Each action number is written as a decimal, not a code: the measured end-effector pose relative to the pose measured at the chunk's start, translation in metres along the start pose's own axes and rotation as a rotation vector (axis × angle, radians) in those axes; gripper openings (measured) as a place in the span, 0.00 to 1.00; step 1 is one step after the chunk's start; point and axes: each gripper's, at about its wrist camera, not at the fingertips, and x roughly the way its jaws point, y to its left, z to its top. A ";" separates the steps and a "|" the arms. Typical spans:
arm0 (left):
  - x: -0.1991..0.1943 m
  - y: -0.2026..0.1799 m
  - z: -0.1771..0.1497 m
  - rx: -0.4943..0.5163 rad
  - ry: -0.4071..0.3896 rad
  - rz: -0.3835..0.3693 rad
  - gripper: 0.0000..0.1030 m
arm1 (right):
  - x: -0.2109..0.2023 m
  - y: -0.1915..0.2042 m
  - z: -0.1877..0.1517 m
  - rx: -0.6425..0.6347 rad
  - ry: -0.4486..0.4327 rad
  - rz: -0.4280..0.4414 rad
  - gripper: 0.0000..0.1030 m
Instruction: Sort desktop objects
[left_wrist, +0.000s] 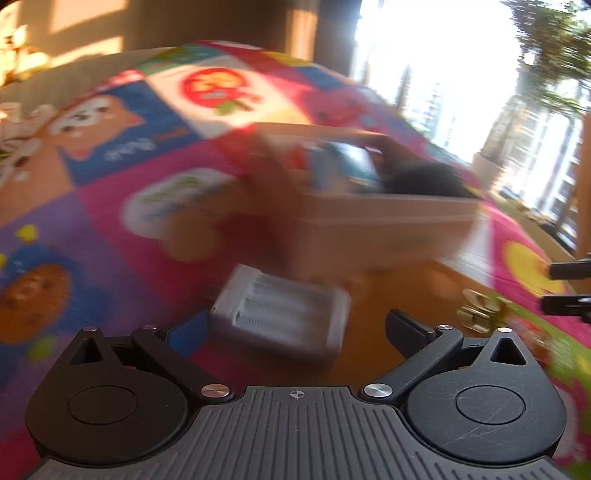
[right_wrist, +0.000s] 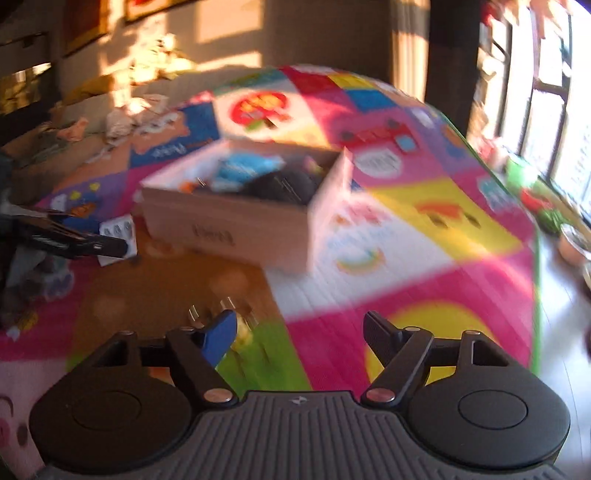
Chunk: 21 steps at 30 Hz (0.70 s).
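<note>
- Looking along our left gripper (left_wrist: 295, 325), we see its jaws apart around a white battery charger (left_wrist: 280, 314); blur hides whether the pads touch it.
- Our right gripper (right_wrist: 299, 332) stands open, nothing between its jaws.
- At twelve o'clock on the colourful mat (right_wrist: 424, 258) sits the cardboard box (right_wrist: 243, 218), partly filled.

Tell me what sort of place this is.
Most likely a living room at home: a colourful children's play mat covers the floor, tall windows let in low sun, and a cardboard box of odds and ends sits on the mat.
</note>
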 end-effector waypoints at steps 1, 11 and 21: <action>-0.002 -0.009 -0.004 0.011 0.004 -0.029 1.00 | -0.003 -0.003 -0.009 0.013 0.012 -0.004 0.75; -0.018 -0.048 -0.022 0.065 -0.032 0.086 1.00 | -0.024 0.024 -0.014 -0.034 -0.077 0.057 0.84; -0.042 0.023 -0.013 -0.209 -0.127 0.290 1.00 | 0.029 0.090 0.049 -0.261 -0.099 0.100 0.35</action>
